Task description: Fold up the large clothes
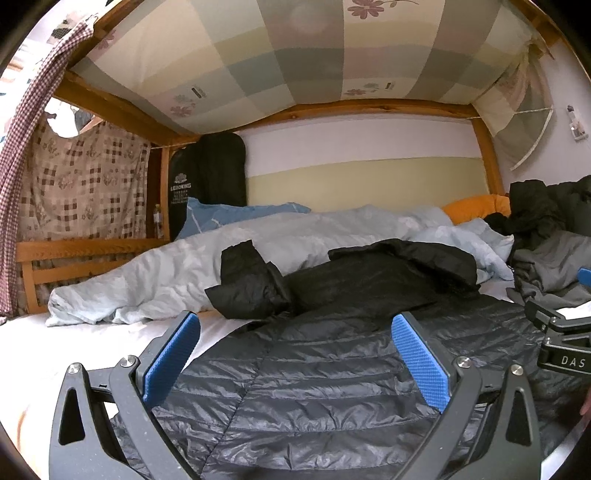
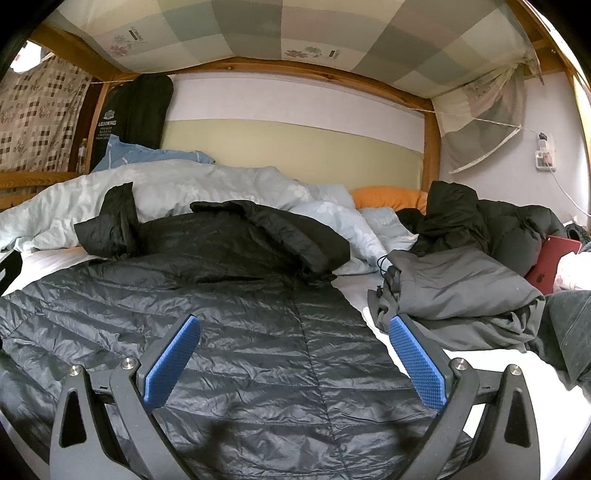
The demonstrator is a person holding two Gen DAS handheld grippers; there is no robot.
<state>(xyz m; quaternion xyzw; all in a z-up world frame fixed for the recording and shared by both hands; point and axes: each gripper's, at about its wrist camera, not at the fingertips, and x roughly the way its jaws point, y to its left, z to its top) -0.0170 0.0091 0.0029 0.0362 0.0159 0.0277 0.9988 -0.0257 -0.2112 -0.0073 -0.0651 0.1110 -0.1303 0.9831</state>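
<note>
Quilted black nylon fills the foreground: a down jacket (image 1: 332,387) lies spread flat on the white sheet (image 1: 110,332) of a lower bunk bed, its hem toward the cameras and its collar end toward the wall. One sleeve (image 1: 251,284) is bent up and crumpled at the left shoulder, resting against a pale blue duvet (image 1: 166,266) bunched along the back of the bed.

The left tongs (image 1: 295,354) hover just above the jacket's lower panel, blue pads (image 1: 173,362) set wide apart and gripping nothing. The right tongs (image 2: 295,354) sit likewise above the hem on the jacket's right side, pads (image 2: 415,362) spread wide, holding nothing; the right-hand pad lies over the jacket's edge, near a folded grey garment (image 2: 454,291).

Beyond that garment, a heap of black clothing (image 2: 480,218) rests by the wall, with a red tablet (image 2: 554,258) propped beside it. An orange pillow (image 2: 388,197) and a blue pillow (image 2: 147,157) lie at the back. A wooden frame (image 2: 314,74) carries the upper bunk, whose checked mattress cover (image 2: 240,29) shows overhead.
</note>
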